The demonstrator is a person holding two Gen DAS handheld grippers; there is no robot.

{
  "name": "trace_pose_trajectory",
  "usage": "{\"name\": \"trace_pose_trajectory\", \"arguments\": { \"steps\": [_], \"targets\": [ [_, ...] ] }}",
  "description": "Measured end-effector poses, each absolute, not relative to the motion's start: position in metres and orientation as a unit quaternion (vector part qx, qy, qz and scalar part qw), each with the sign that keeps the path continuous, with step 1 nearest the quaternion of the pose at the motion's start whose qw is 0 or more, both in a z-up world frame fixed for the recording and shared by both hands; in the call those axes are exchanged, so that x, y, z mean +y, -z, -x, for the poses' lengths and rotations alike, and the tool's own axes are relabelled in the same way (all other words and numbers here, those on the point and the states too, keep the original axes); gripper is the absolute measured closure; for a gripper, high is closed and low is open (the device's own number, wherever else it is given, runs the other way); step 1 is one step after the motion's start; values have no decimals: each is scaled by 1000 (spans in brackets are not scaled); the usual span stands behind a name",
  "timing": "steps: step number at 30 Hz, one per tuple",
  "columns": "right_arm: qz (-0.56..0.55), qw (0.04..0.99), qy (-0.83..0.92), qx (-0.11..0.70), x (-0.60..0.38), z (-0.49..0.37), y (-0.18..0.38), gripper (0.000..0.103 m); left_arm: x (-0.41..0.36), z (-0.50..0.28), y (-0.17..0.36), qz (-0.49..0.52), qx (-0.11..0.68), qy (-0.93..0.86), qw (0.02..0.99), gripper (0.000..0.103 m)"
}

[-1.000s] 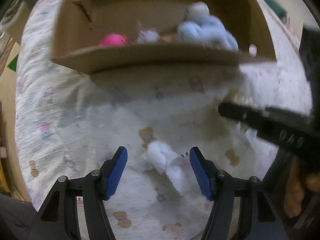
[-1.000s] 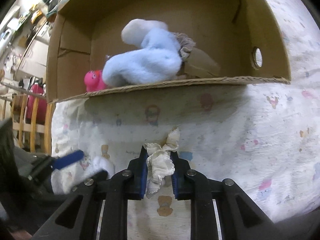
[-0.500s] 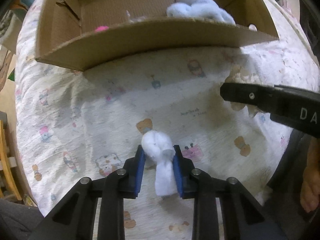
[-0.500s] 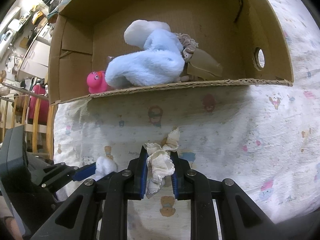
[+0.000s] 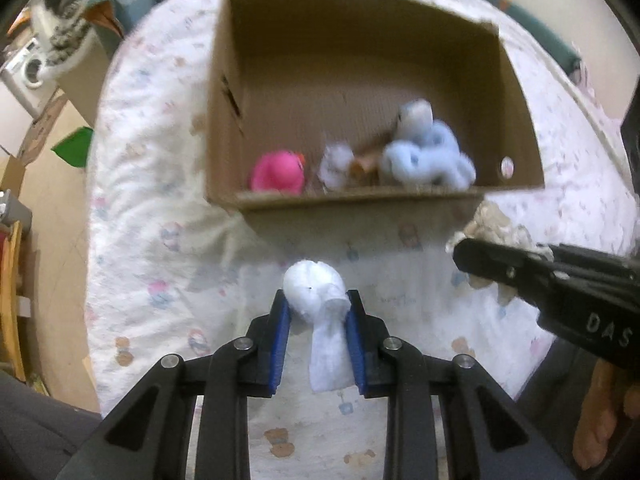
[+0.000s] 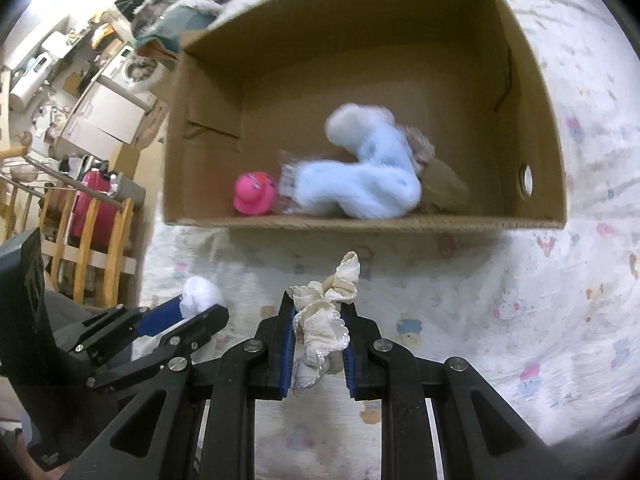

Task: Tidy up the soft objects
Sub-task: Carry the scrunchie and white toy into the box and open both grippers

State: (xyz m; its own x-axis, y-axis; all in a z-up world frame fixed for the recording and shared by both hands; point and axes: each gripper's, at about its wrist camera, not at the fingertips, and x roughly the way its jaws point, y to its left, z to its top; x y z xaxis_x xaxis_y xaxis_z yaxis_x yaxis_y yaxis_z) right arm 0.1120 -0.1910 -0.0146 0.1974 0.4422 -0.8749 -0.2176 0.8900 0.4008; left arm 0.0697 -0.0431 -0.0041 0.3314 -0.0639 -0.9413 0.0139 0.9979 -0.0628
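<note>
My left gripper [image 5: 318, 304] is shut on a white rolled sock [image 5: 316, 292], held above the bed. It shows in the right wrist view [image 6: 200, 292] at lower left. My right gripper [image 6: 318, 304] is shut on a cream lacy scrunchie [image 6: 324, 312]; it shows in the left wrist view [image 5: 496, 228] at right. Ahead sits an open cardboard box [image 5: 224, 128] [image 6: 552, 120] holding a pink plush duck [image 5: 278, 172] [image 6: 254, 194], a light blue plush toy [image 5: 428, 156] [image 6: 360, 176], and small pale and brown soft items [image 5: 336, 164].
The box rests on a white printed quilt [image 5: 160, 240] [image 6: 540, 320] over a bed. Wooden chair rails and a pink bag [image 6: 92, 208] stand to the left past the bed edge. Household clutter lies at the far left.
My left gripper shut on the white sock and lifted it. Both grippers rose, so the box interior shows more from above. The right gripper kept hold of the scrunchie.
</note>
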Motion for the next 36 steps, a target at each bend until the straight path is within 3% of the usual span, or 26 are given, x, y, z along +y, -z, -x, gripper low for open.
{"name": "trace_pose_trajectory", "arguments": {
  "steps": [18,36],
  "targets": [
    [-114,809,-253,519,-177,-153,-61,81,-21,-117,-62,26,508,-6,861,79],
    [-142,796,-232,541,-173,-190,4,81,-25,-165,3,21,531,-3,847,78]
  ]
}}
